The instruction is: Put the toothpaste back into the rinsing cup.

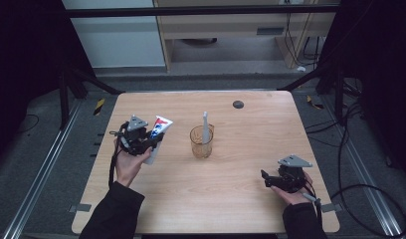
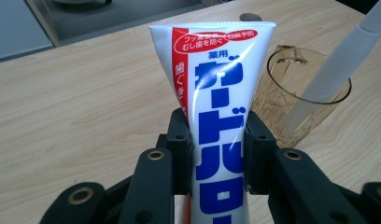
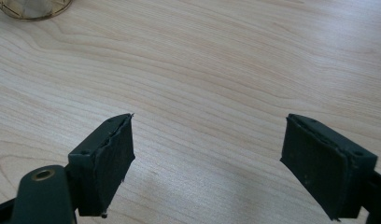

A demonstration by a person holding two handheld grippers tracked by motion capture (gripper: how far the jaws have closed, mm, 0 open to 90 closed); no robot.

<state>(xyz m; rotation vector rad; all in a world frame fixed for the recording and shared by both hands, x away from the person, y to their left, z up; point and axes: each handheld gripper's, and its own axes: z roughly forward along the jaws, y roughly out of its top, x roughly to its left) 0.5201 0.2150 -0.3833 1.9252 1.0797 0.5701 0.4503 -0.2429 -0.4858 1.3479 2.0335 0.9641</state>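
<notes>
Left gripper (image 2: 216, 154) has its fingers clamped on the toothpaste tube (image 2: 216, 93) beside the cup (image 2: 296, 107); right gripper (image 3: 207, 163) fingers wide apart over the counter (image 3: 202, 70).

The toothpaste tube (image 2: 221, 107) in my left hand-held gripper (image 2: 215, 154) bears Japanese print: "薬用" above big blue katakana, and white "むし歯を防ぐ" on the red band.
</notes>
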